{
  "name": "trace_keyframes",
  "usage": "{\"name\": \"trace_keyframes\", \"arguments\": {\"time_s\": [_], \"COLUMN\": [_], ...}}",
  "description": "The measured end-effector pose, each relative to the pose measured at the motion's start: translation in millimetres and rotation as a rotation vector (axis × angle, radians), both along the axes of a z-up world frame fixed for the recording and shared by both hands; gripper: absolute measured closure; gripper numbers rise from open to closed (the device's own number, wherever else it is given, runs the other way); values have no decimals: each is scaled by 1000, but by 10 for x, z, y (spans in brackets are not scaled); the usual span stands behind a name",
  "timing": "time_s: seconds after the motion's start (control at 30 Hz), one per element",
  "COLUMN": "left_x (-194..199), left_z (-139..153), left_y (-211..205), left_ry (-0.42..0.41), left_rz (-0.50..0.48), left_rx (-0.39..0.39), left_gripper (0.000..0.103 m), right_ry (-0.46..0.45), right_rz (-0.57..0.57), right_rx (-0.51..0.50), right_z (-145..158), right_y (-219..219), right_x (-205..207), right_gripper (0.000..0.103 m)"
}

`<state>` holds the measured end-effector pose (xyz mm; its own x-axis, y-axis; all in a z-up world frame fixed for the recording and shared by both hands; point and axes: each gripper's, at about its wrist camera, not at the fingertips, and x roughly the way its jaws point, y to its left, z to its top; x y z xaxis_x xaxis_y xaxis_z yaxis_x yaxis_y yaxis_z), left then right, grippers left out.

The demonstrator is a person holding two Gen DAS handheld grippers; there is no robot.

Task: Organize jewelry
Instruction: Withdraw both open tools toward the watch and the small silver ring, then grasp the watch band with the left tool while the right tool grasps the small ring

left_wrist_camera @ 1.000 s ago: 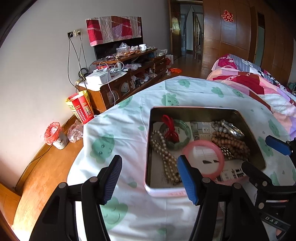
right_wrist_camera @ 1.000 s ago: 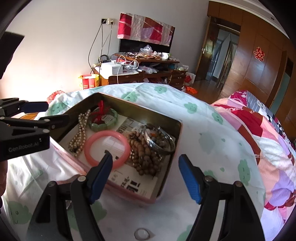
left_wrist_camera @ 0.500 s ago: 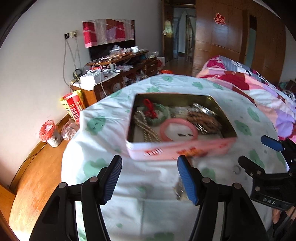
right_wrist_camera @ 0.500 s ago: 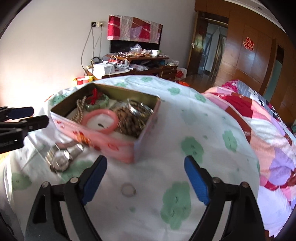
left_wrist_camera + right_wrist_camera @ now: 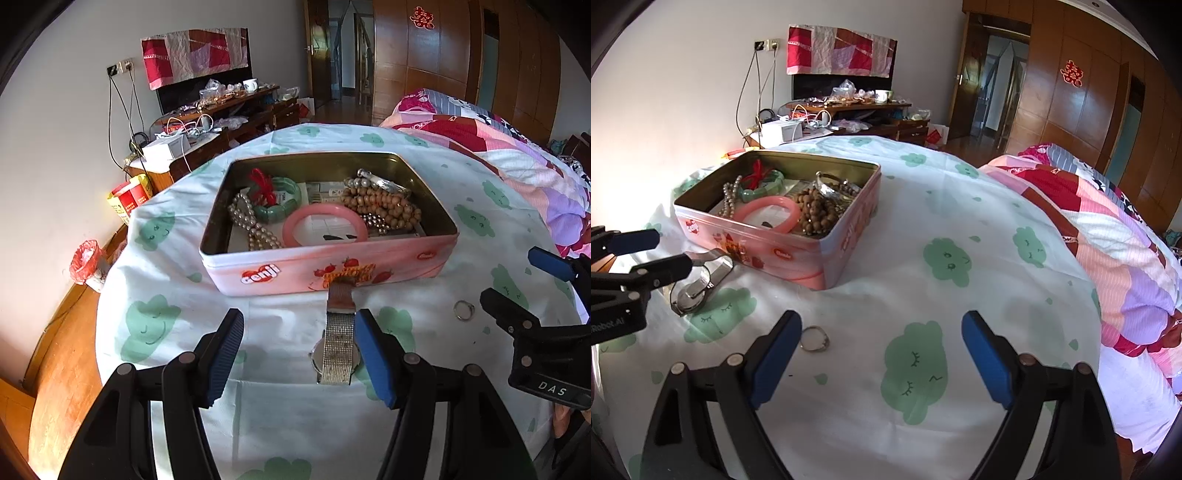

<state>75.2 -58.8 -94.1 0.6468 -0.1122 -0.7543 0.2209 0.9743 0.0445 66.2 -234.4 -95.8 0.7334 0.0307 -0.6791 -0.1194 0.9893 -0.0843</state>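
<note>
A pink tin box [image 5: 288, 267] [image 5: 783, 254] stands on the cloud-print sheet. It holds a pink bangle [image 5: 325, 229], a green bangle [image 5: 280, 206], a pearl strand [image 5: 255, 232] and brown beads [image 5: 384, 208]. A silver mesh-band watch [image 5: 338, 343] [image 5: 698, 284] lies in front of the tin. My left gripper [image 5: 299, 358] is open, with the watch just inside its right finger. A silver ring [image 5: 814, 339] [image 5: 463, 309] lies on the sheet beside the left finger of my open right gripper [image 5: 881, 360].
A patchwork quilt [image 5: 1108, 236] lies on the bed to the right. A cluttered wooden TV cabinet [image 5: 221, 122] stands against the far wall, with a red carton [image 5: 129, 199] and a small bin [image 5: 86, 260] on the floor at left.
Both grippers have pulled back from over the tin toward the near side of the bed. The watch and ring have come into view. The left gripper now has the watch between its fingers.
</note>
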Motion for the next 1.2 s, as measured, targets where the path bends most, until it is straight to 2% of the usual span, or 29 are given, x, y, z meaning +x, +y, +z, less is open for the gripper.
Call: {"name": "trace_keyframes", "arguments": {"time_s": [0.1, 0.17, 0.33, 0.5, 0.53, 0.57, 0.63, 0.77, 0.9, 1.1, 1.2], "left_x": [-53, -66, 22, 95, 89, 81, 59, 2, -34, -5, 20], "left_z": [69, 81, -91, -198, -204, -200, -185, -175, -109, -103, -161], "left_y": [6, -22, -45, 7, 10, 14, -4, -5, 61, 247, 293], "left_ry": [-18, -26, 5, 29, 24, 19, 19, -3, -52, -54, -35], "left_rz": [-9, -18, 0, 3, -4, -13, -42, -48, -10, 38, 50], "left_rx": [-32, -23, 26, 15, 9, -1, -8, 9, 63, 60, 46], "left_gripper": [40, 40, 40, 41, 51, 70, 87, 88, 88, 88, 88], "right_ry": [5, 5, 8, 24, 24, 23, 24, 27, 37, 92, 127], "right_rz": [-8, -14, -19, -5, -1, 2, 10, 33, 61, 112, 146], "right_rx": [21, 38, 61, 57, 54, 52, 50, 34, -16, -44, -36], "right_z": [-5, -4, -4, -25, -25, -26, -25, -29, -45, -121, -154], "right_y": [-34, -61, -84, -55, -50, -45, -34, 20, 126, 205, 216], "right_x": [3, 0, 6, 19, 17, 12, 8, 0, 1, 50, 74], "right_gripper": [13, 13, 13, 13, 13, 13, 13, 13, 14, 37, 39]}}
